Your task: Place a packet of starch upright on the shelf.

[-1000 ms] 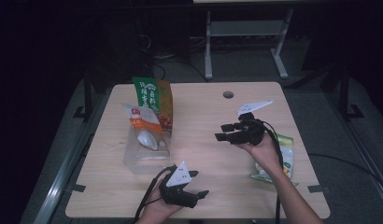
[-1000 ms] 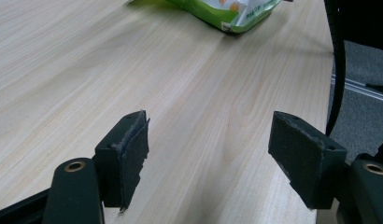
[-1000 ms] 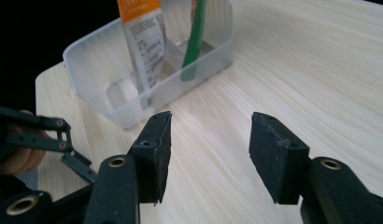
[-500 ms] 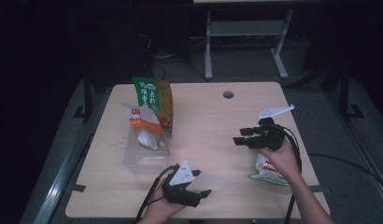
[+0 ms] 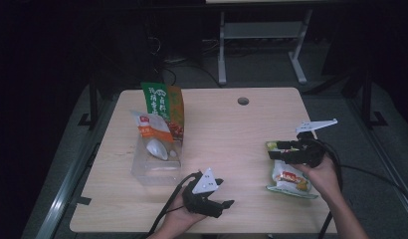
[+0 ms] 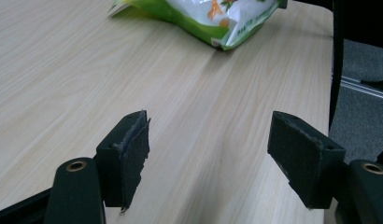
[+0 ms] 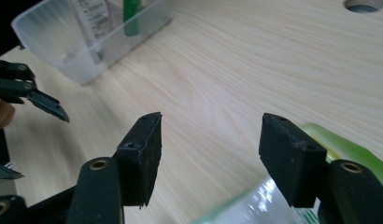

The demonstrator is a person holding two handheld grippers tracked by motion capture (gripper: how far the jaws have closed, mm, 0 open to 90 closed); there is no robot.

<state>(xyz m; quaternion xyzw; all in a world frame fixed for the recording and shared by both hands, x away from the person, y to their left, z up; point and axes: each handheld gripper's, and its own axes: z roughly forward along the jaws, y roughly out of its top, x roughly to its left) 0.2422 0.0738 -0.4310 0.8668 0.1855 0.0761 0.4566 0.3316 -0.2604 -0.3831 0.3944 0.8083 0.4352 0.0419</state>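
Standing in a dark room, the wooden table [image 5: 232, 124] carries both hand-held grippers, open-jawed and empty.

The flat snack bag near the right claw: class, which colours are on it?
Green and white snack bag with orange print; clearest in the left gripper view.

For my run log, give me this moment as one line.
right gripper: open, opening, over green snack bag, nothing between fingers | left gripper: open, empty | clear bin: holds packets
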